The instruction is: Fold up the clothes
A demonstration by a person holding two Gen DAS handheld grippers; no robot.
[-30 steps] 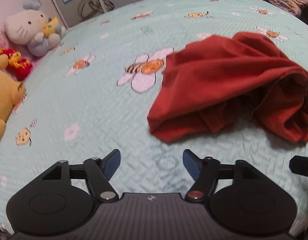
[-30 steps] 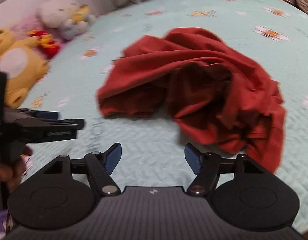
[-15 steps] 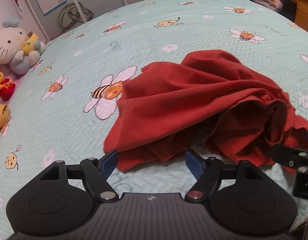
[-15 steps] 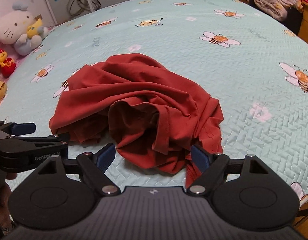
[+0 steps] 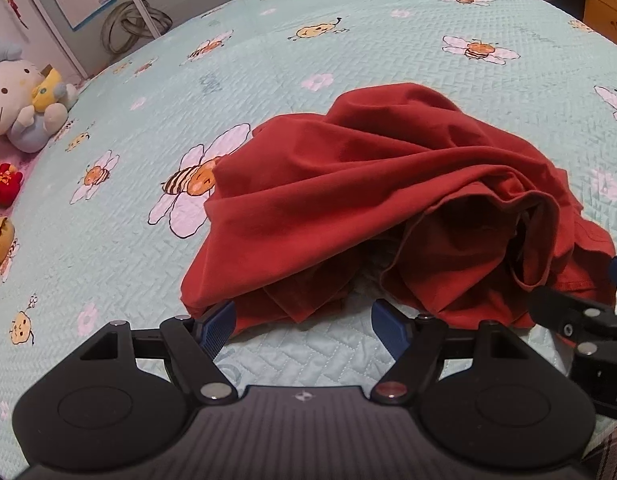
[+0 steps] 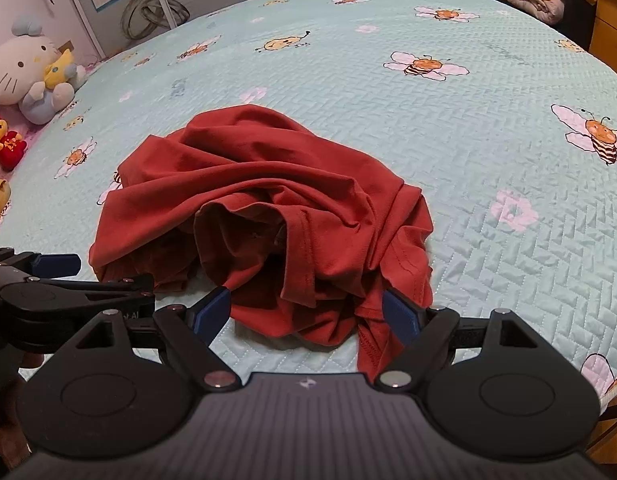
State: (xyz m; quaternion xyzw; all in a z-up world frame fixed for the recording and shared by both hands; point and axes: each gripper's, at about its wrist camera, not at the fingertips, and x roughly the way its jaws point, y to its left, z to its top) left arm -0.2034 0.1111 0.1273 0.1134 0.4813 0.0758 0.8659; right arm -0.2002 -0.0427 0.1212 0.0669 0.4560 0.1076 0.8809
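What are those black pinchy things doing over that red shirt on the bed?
A person is holding two grabbers and getting ready to fold the red shirt. It lies in a crumpled heap on the bee bedspread, not folded at all yet. The left gripper and the right gripper both sit at the heap's near edge with their jaws open. Neither has pinched the cloth so far.

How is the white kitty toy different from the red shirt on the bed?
The white kitty toy is puffy and sits upright at the bed's left edge; the red shirt is thin cloth lying crumpled in a heap in the middle. The kitty toy is white with a pale blue bow; the shirt is one plain rusty red. The kitty toy is far from the grippers; the shirt lies just in front of their fingers. Both are soft and rest on the bee-print bedspread.
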